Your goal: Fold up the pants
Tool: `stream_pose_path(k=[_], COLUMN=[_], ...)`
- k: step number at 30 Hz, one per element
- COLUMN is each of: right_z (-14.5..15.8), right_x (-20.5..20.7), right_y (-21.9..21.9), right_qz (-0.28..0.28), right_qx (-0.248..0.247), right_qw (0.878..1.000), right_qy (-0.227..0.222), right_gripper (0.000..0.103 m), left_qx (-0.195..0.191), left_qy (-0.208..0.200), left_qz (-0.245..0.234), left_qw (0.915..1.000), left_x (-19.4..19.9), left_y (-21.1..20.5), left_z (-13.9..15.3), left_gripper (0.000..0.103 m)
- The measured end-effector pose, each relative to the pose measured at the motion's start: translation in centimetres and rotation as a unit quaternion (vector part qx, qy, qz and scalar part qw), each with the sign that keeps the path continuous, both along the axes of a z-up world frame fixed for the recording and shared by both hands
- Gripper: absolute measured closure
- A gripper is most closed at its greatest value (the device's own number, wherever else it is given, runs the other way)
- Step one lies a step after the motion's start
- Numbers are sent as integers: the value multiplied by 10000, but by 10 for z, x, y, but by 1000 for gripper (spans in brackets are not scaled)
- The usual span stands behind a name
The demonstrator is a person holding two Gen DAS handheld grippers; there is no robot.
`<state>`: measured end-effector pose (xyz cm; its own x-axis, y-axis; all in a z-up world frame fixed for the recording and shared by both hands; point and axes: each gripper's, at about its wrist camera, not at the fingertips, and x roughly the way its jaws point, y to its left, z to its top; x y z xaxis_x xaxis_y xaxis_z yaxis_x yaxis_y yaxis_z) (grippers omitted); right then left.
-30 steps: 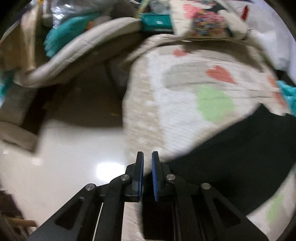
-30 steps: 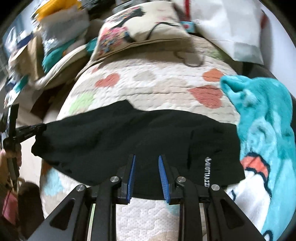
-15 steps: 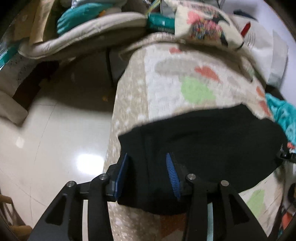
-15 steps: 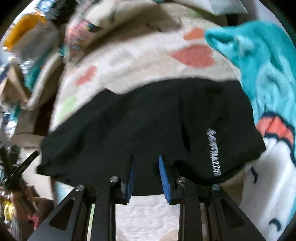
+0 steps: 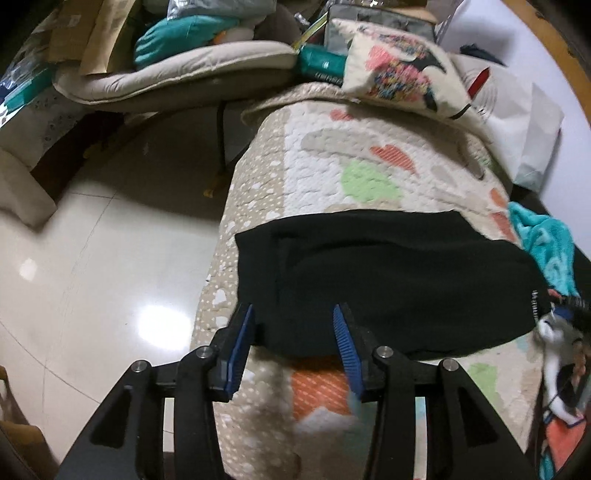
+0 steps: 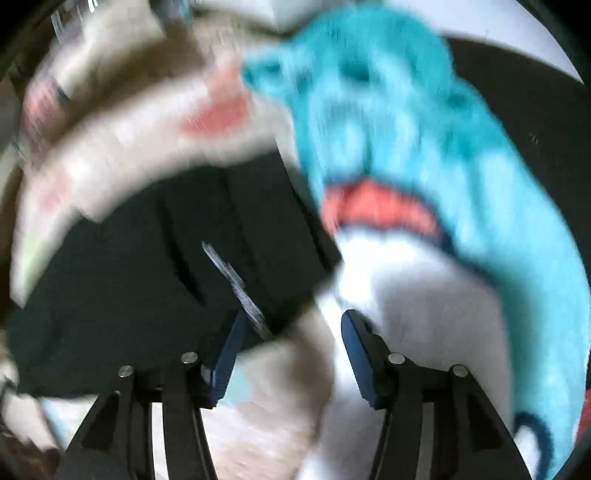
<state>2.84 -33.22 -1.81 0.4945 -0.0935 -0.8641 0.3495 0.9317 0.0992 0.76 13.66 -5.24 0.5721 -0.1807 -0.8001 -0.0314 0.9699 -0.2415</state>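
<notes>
No container with visible contents can be made out; a grey case or bag (image 5: 380, 20) sits at the head of the bed behind the patterned pillow (image 5: 402, 68), and what it holds is hidden. The black pants (image 5: 388, 280) lie flat across the heart-print quilt (image 5: 332, 162) that covers the bed, reaching from the bed's left edge towards a teal plush blanket (image 5: 546, 243) on the right. A line of white lettering (image 6: 236, 288) runs along the pants near their right end.

The left tool (image 5: 293, 345) has its blue-padded fingers spread wide and holds nothing; it sits at the near left corner of the pants, with the near hem lying between the two pads. The right tool (image 6: 291, 347) is likewise spread wide and empty, at the right end of the pants: its left finger lies over the black cloth just beside the lettering, its right finger over the white part of the teal blanket. That view is heavily blurred, so whether either finger touches cloth cannot be told.

Beyond the bed's left side are a glossy tiled floor (image 5: 92, 258), a beige padded cushion (image 5: 173, 70) piled with cardboard and teal cloth, and a white paper bag (image 5: 524, 122) by the pillow.
</notes>
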Motion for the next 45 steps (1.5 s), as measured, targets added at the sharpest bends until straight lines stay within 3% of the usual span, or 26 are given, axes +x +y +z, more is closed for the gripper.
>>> stream_pose_path(k=[2, 6, 7, 8, 9, 13, 15, 16, 19, 20, 22, 25, 28, 31, 35, 37, 41, 42, 43, 45], right_z=[4, -25, -33, -36, -36, -37, -49, -52, -20, -5, 18, 25, 18, 4, -19, -32, -61, -64, -63, -60], right_x=[15, 34, 34, 29, 25, 9, 0, -4, -14, -17, -16, 7, 44, 88, 132, 151, 188, 192, 195, 203], right_y=[11, 27, 30, 29, 29, 15, 3, -5, 1, 10, 32, 65, 92, 133, 165, 173, 181, 184, 186, 191], right_qz=[212, 471, 570, 607, 624, 342, 52, -49, -195, -70, 533, 1401, 1891, 2351, 2675, 2807, 3057, 3114, 3185, 3244], right_qx=[-323, -1021, -1219, -1363, -1375, -1371, -1425, -1223, -1528, -1593, -1201, -231, 401, 241, -270, -313, -464, -358, -154, -280], right_qw=[9992, 9921, 9883, 9854, 9841, 9819, 9751, 9764, 9806, 9833, 9909, 9899, 9810, 9717, 9632, 9592, 9505, 9489, 9470, 9441], right_qy=[-89, 552, 717, 821, 931, 1262, 1699, 1782, 1214, 881, 276, -57, -186, -44, 37, 94, 318, 372, 389, 517], right_gripper=[44, 44, 54, 94, 98, 100, 100, 100, 98, 94, 94, 94, 94, 89, 57, 54, 56, 65, 89, 93], left_qx=[-101, -247, -241, -242, -247, -312, -334, -356, -387, -410, -479, -503, -512, -393, -252, -249, -147, -152, -177, -254], left_qy=[-45, -176, -199, -210, -210, -184, -189, -190, -224, -230, -169, -159, -273, -268, -5, 55, -136, -186, -223, -303], left_qz=[-25, -93, -111, -123, -129, -146, -158, -157, -192, -232, -381, -692, -1032, -1319, -1464, -1477, -1582, -1585, -1575, -1535], left_qw=[9999, 9995, 9994, 9994, 9994, 9992, 9991, 9991, 9988, 9986, 9980, 9962, 9930, 9901, 9889, 9887, 9872, 9871, 9871, 9874], left_x=[-4, -14, -15, -15, -16, -17, -18, -17, -16, -14, -7, 5, 14, 25, 31, 30, 25, 23, 22, 21], left_y=[-2, -8, -9, -10, -11, -11, -10, -10, -12, -14, -25, -55, -87, -117, -132, -132, -132, -131, -131, -129], left_z=[4, 13, 14, 14, 14, 13, 12, 12, 13, 12, 9, 7, 8, 0, -23, -34, -37, -38, -39, -41], left_gripper=[59, 59, 59, 59, 59, 59, 59, 59, 59, 59, 59, 59, 59, 59, 59, 59, 59, 59, 59, 59])
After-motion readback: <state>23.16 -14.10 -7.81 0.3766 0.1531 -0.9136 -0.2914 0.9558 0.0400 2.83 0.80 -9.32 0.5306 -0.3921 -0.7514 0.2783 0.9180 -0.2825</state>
